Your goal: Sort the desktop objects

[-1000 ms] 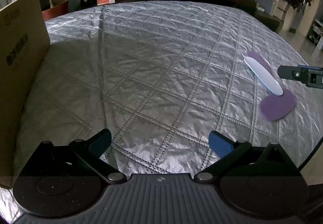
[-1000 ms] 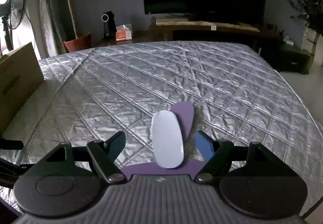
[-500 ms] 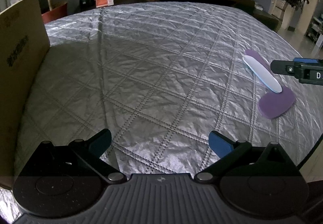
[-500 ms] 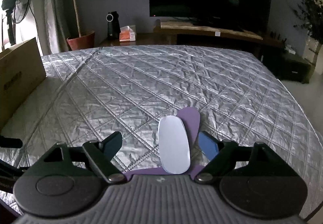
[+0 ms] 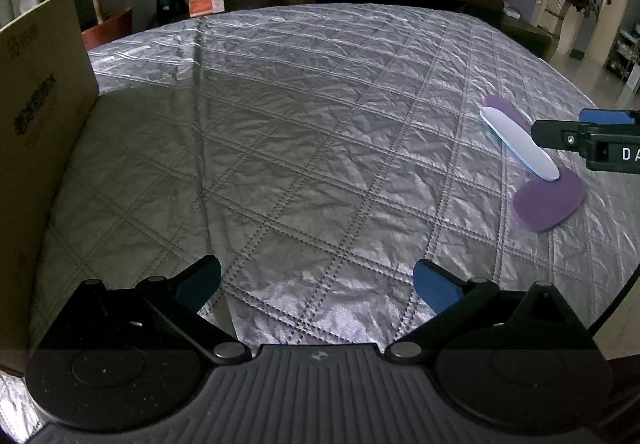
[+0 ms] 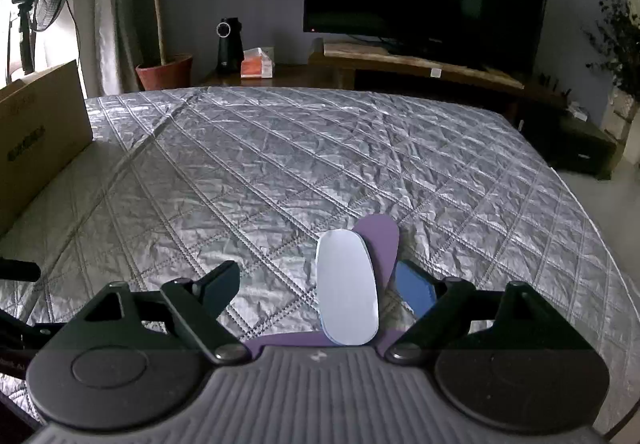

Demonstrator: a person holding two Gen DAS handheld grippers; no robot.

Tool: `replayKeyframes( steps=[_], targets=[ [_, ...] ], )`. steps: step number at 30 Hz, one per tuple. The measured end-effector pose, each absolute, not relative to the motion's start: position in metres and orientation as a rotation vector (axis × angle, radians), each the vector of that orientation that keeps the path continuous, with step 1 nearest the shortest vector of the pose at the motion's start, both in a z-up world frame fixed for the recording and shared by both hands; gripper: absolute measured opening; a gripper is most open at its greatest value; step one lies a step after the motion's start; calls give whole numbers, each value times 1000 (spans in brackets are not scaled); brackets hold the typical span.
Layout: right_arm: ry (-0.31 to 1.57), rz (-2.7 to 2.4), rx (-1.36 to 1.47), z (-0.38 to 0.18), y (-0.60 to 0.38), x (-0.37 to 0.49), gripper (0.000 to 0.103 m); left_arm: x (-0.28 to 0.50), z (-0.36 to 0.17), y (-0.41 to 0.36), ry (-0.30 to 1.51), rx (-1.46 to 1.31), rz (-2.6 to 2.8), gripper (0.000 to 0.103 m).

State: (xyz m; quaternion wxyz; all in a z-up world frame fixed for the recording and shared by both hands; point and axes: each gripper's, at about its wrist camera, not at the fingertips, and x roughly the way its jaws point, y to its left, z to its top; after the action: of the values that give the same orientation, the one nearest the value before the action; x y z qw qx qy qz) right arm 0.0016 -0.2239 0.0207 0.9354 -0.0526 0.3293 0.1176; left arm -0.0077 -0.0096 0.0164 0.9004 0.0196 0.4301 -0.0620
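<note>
**Mouse and pad between open right jaws**

The right hand-held gripper is seen with its jaws spread wide, nothing pressed by the pads. Between them a white mouse lies on a purple pad, nearer the right pad but apart from it. The left hand-held gripper is held open over bare quilted silver cover on the tabletop, nothing between its jaws. From that view the mouse and pad are seen well to the right. A cardboard box stands at the left edge.
</note>
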Motion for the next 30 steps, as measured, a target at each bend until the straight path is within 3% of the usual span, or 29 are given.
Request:
replayKeyframes(
  steps=[30],
  targets=[
    [673,243,-163,19,-215,0,84,-9,17,-10,881,51,-122,103]
  ],
)
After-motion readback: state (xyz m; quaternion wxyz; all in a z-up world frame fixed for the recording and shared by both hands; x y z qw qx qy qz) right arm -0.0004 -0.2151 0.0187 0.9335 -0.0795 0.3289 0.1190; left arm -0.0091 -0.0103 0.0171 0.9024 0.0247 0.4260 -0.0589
